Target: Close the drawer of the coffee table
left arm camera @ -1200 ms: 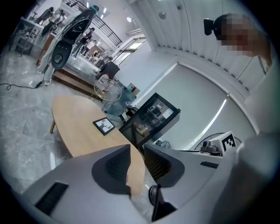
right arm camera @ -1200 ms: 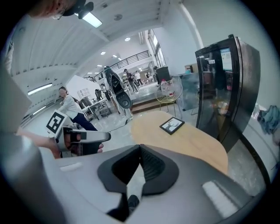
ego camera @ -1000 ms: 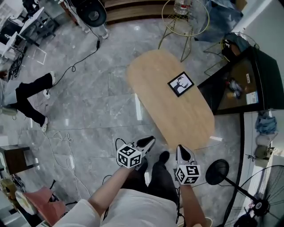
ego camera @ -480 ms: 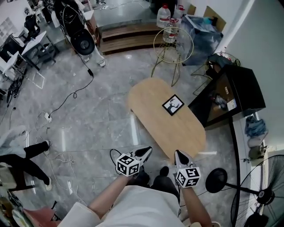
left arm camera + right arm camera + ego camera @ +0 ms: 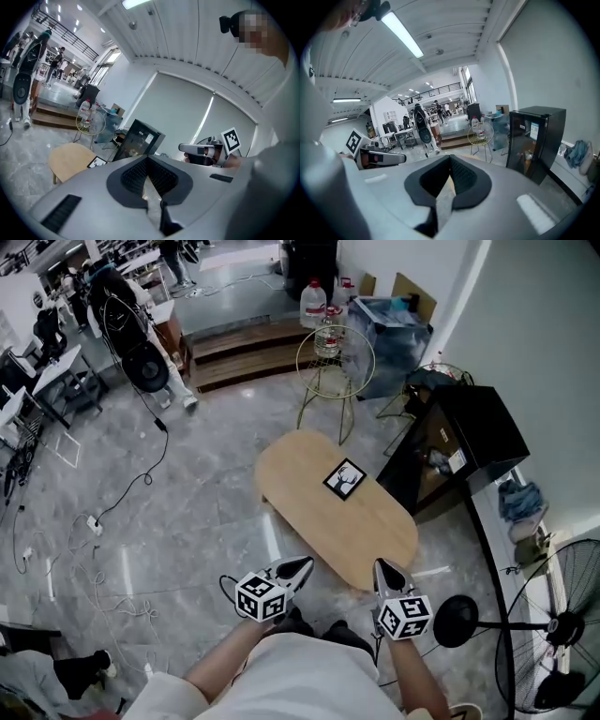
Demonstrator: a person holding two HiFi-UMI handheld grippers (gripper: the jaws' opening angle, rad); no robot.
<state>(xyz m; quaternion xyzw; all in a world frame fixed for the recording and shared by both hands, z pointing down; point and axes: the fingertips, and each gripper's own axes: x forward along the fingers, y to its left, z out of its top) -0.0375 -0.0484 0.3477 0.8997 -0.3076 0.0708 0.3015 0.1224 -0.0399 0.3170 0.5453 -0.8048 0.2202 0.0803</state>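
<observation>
The grey marble floor [image 5: 187,521] fills most of the head view, crossed by loose cables. On it stands the oval light-wood coffee table [image 5: 309,488], set at a slant in front of the person. No drawer shows from above. Nothing juts past the worktop's edge, so the drawer is probably pushed home, though the top would hide it and I cannot tell for sure.

A black glass-fronted cabinet [image 5: 469,442] stands just beside the table's far right end, and a gold wire stand [image 5: 335,357] holding bottles is beyond it. A small black-framed deer picture [image 5: 345,479] lies flat near the worktop's middle.

The left gripper [image 5: 300,568] and right gripper [image 5: 382,568] are held close to the person's body, near the table's end but touching nothing. Each has its jaws pressed together and empty. That looks like a resting carry rather than a reach for a handle.
</observation>
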